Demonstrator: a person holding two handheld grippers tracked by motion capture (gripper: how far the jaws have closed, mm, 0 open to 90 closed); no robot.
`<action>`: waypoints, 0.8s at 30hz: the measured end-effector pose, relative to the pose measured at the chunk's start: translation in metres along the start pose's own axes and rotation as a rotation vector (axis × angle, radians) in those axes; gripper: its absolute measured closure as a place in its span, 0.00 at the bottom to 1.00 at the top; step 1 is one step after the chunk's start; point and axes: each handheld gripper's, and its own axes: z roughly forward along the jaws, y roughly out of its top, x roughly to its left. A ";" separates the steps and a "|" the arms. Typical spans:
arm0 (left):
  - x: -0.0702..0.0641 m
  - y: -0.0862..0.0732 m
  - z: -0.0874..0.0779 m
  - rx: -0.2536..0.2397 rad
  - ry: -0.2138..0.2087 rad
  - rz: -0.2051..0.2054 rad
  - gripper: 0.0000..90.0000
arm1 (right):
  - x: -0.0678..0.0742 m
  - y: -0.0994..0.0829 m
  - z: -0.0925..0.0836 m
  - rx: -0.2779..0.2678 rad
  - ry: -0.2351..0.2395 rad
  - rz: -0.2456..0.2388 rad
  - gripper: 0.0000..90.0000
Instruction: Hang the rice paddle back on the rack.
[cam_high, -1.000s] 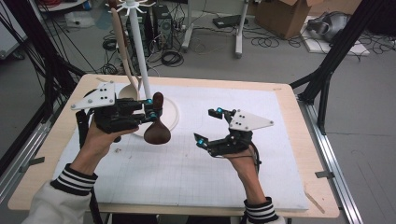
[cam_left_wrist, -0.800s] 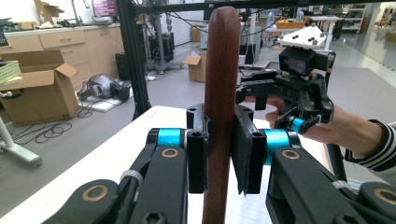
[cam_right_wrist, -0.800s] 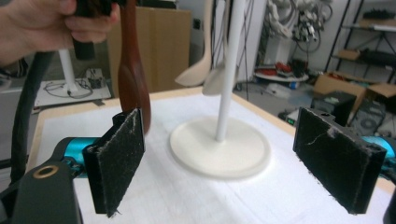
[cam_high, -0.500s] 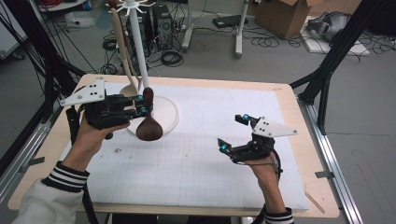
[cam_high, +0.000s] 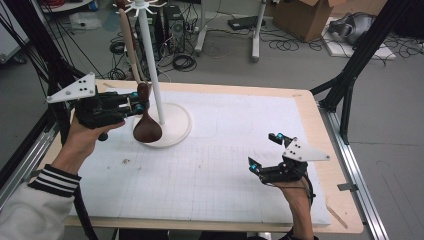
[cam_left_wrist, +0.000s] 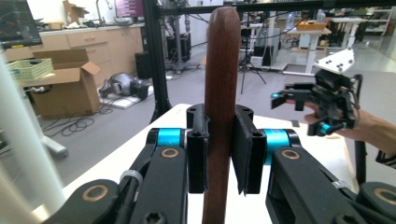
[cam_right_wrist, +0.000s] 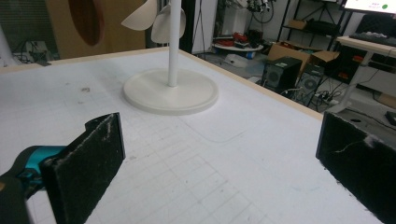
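In the high view the left tongs (cam_high: 136, 101) clamp the handle of a dark wooden spoon (cam_high: 146, 129), whose bowl hangs low over the rim of the white stand's base (cam_high: 176, 131), just left of the pole (cam_high: 151, 65), while the right tongs (cam_high: 265, 151) sit well apart, wide and empty. In the left gripper view the spoon handle (cam_left_wrist: 220, 93) stands upright between the pads. In the right gripper view the open tongs (cam_right_wrist: 219, 163) face the stand (cam_right_wrist: 173, 91) across the bare bench (cam_right_wrist: 210, 154), so the left hand looks better placed to hang the spoon.
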 end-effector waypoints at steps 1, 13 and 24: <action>0.003 0.001 -0.002 -0.006 0.003 -0.005 0.86 | 0.001 -0.003 -0.001 -0.001 -0.002 0.001 0.00; 0.028 0.022 -0.011 0.006 0.037 -0.025 0.86 | 0.001 -0.011 -0.008 -0.027 -0.009 0.009 0.00; 0.040 0.043 -0.005 0.024 0.041 -0.026 0.86 | -0.001 -0.014 -0.010 -0.046 -0.010 0.020 0.01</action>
